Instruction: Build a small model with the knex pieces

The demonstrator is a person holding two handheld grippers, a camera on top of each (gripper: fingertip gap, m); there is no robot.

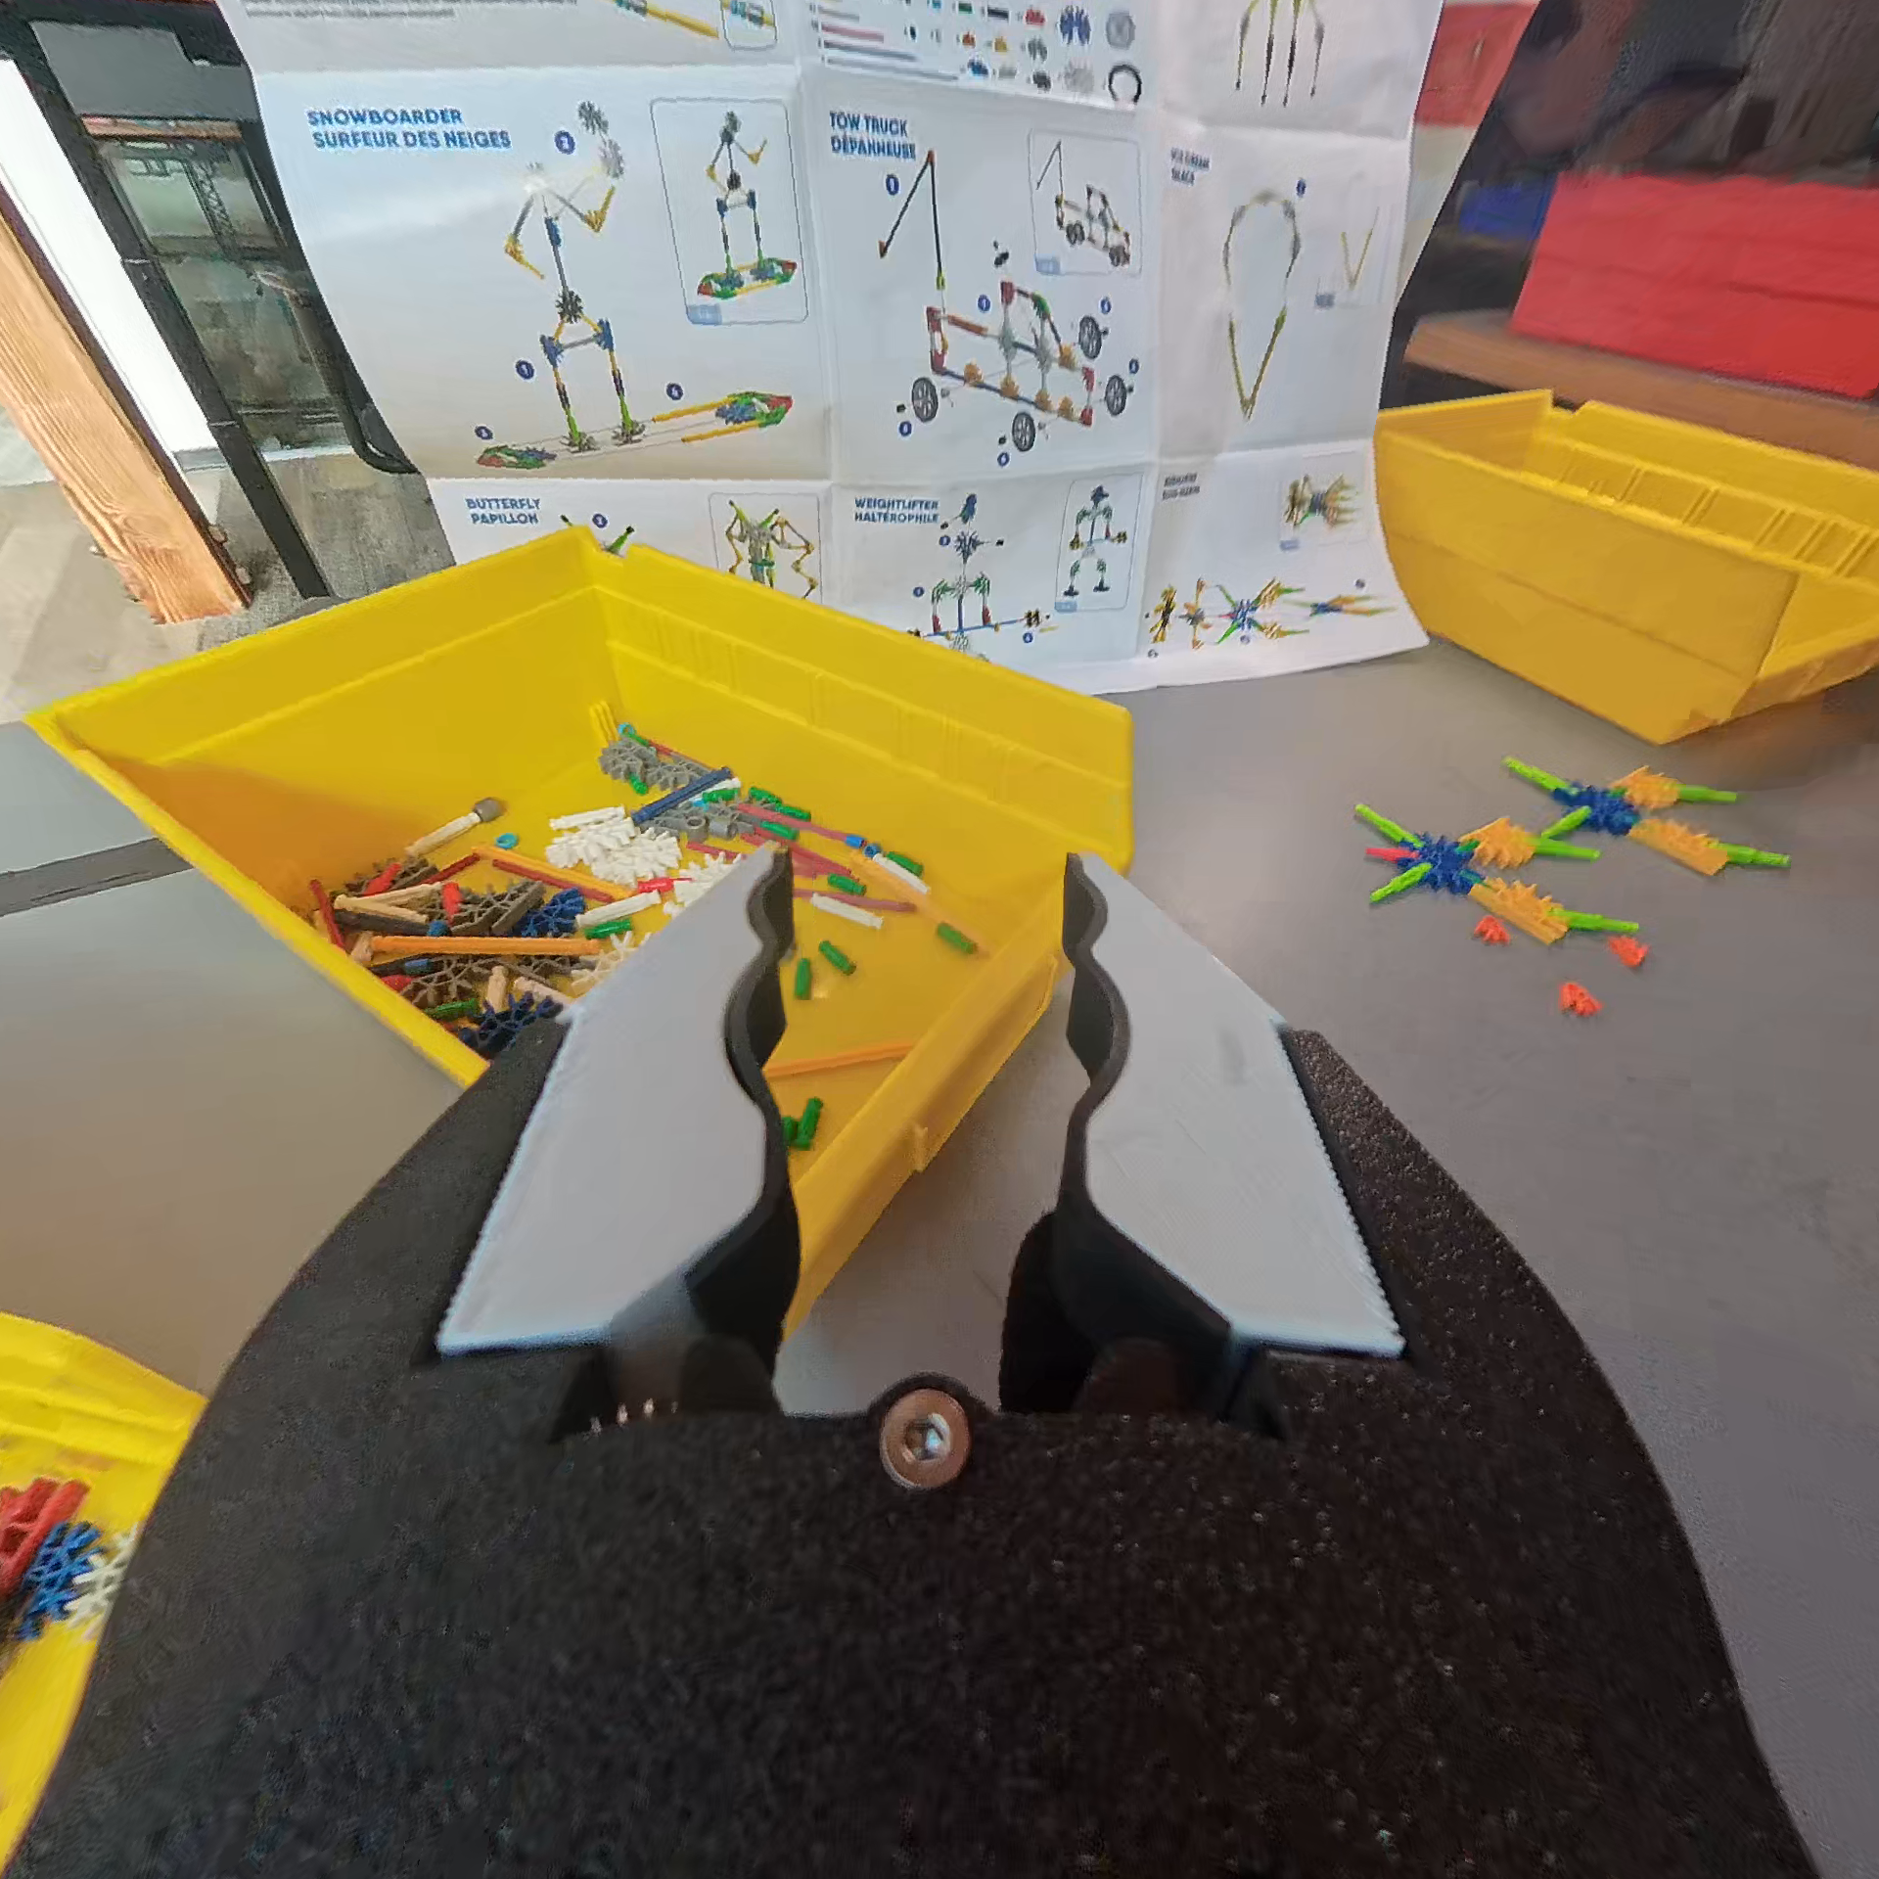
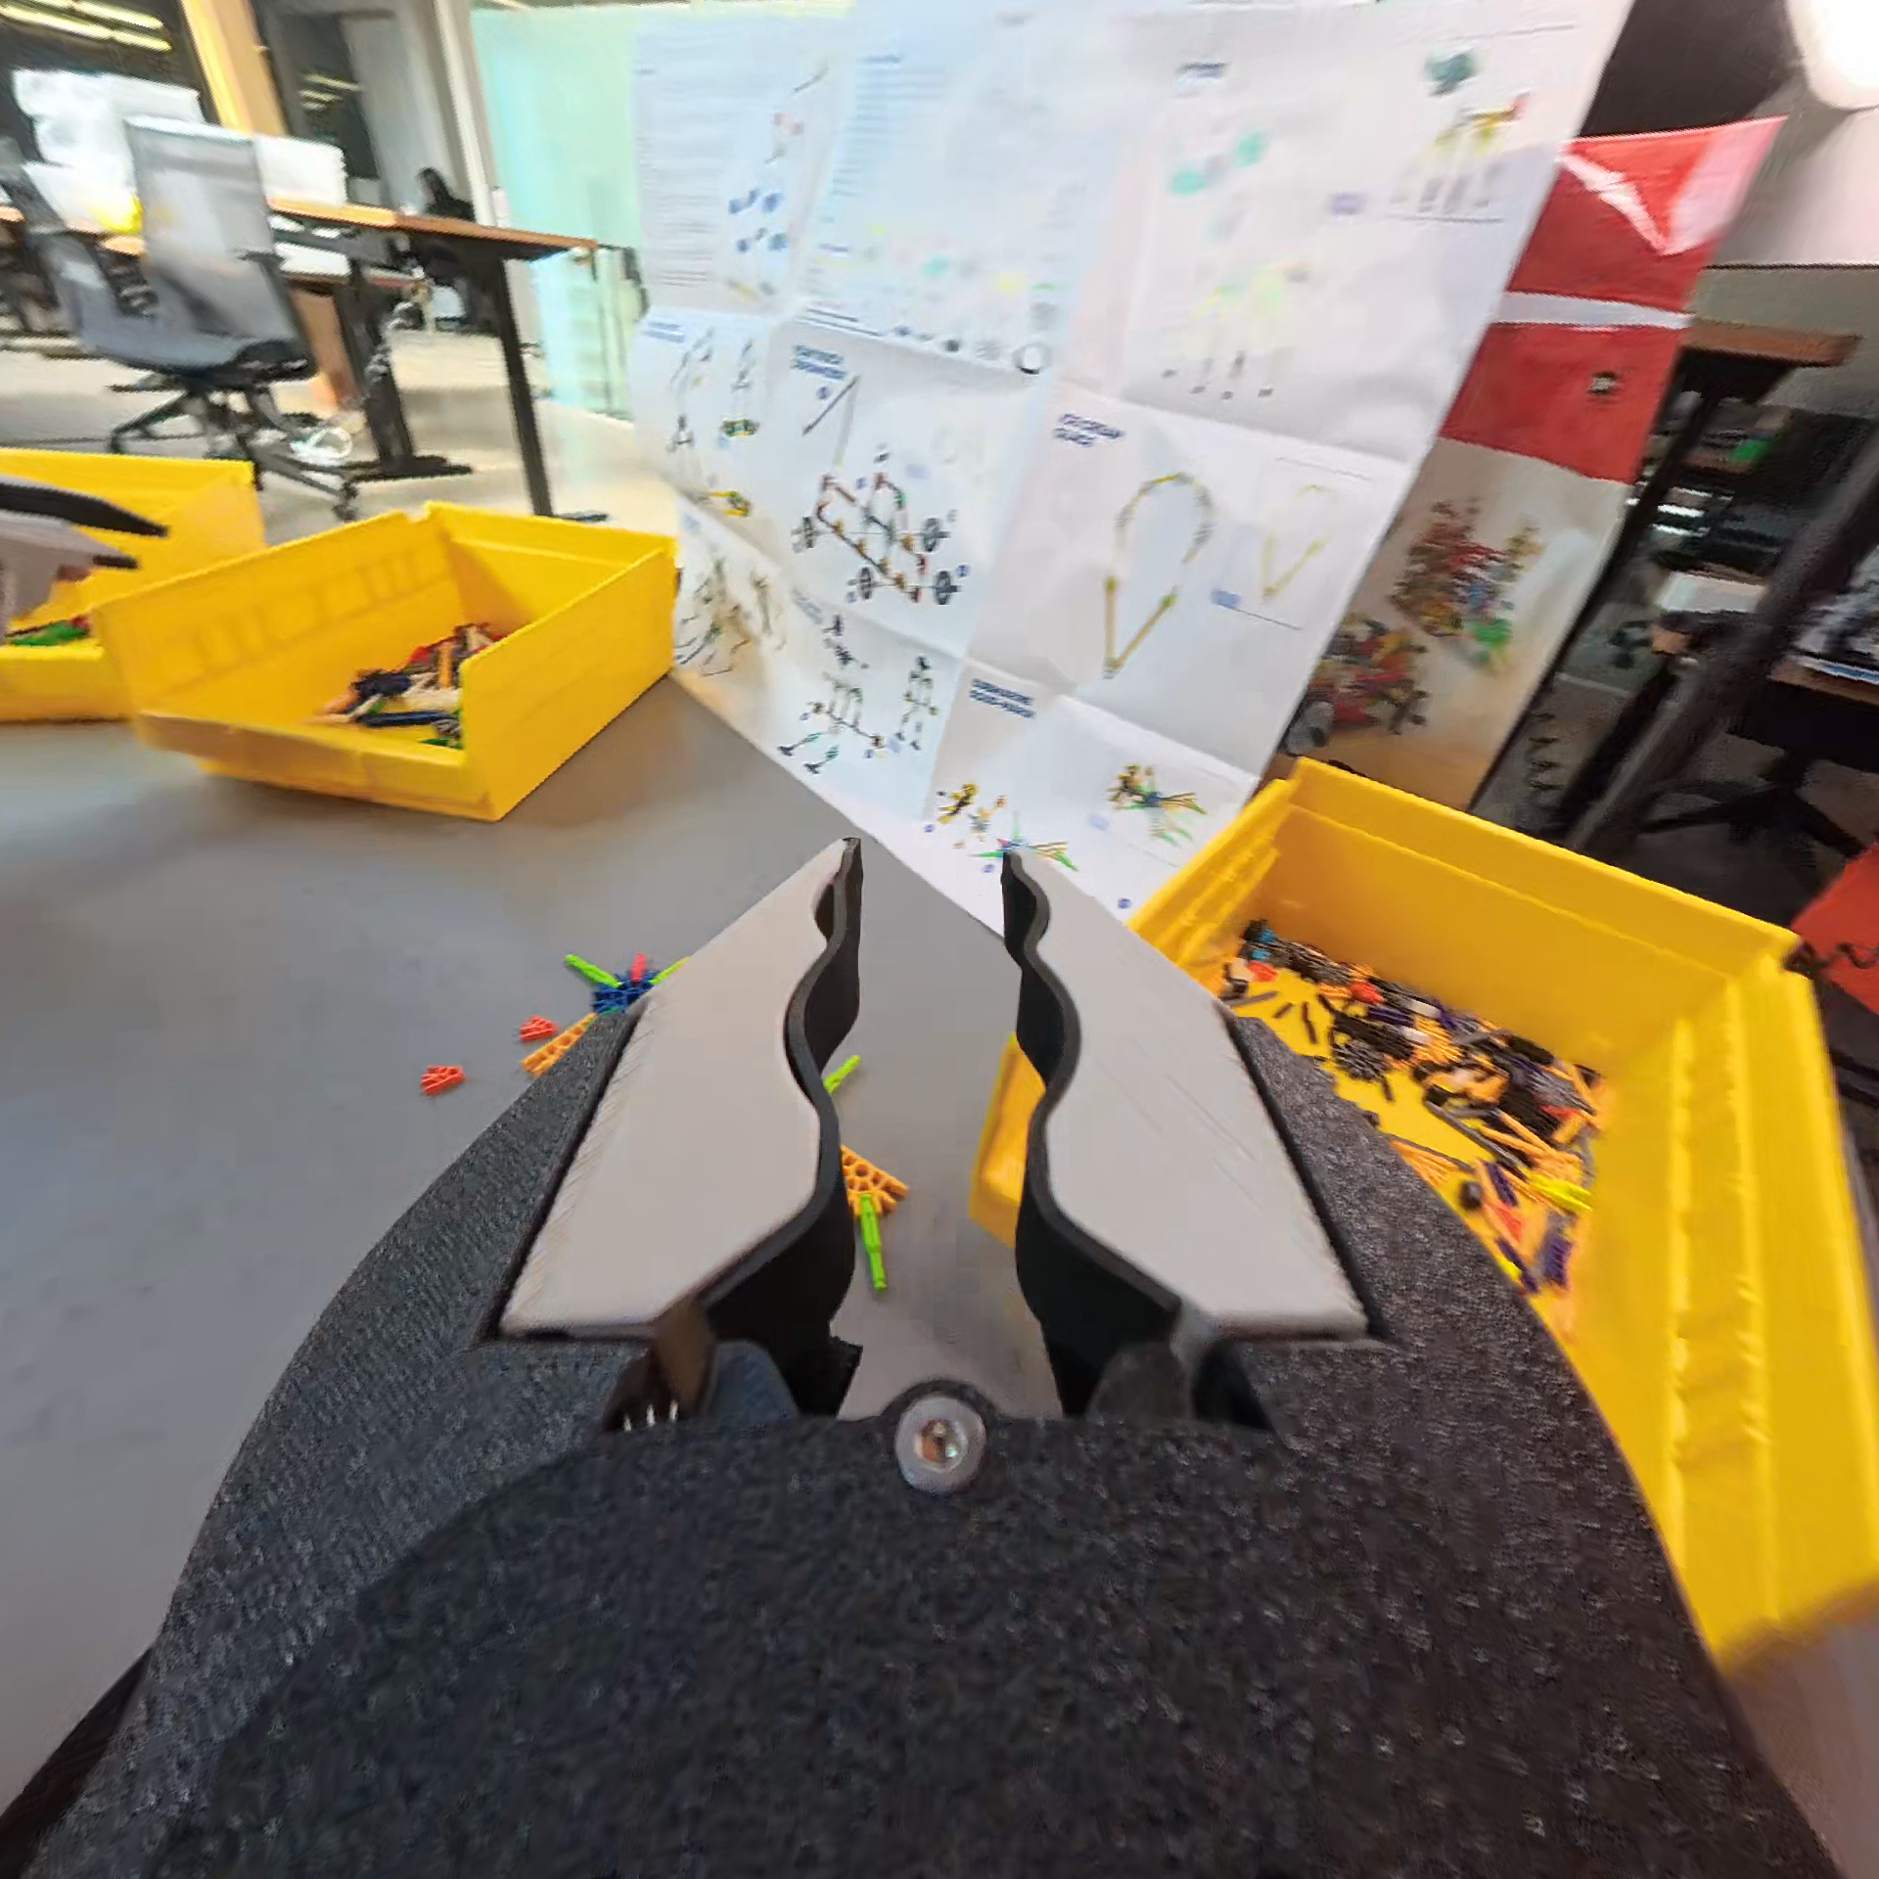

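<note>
Grey table (image 1: 1525,1169) in an office w/ desks and chairs behind; big fold-out instruction sheet (image 1: 813,336) stands upright at the back edge, showing diagrams of rod-and-connector models.

My left gripper (image 1: 930,885) hangs over the near corner of a yellow bin (image 1: 864,702), fingers spread wide, nothing btwn them. Bin holds loose construction-toy pieces (image 1: 569,895): white, grey, blue connectors, orange and red rods, small green rods. Another yellow bin (image 1: 61,1423) w/ red, blue, white connectors peeks in at my lower left.

My right gripper (image 2: 930,864) is above the table, fingers apart too, empty. Just right of it sits a third yellow bin (image 2: 1729,1118) full of mixed dark, orange and purple pieces. Under and left of the right fingers lies a part-built assembly (image 1: 1556,844): blue hub connectors, orange fan-shaped connectors, green rods sticking out, one red rod. A few small red-orange clips (image 1: 1581,998) lie loose near it on the table, not attached.

What's done, as far as I can see: several hubs, orange fans and green rods are already joined. Whether it's one piece or two sub-assemblies lying side by side, can't tell. Neither gripper touches the assembly or any part right now.
</note>
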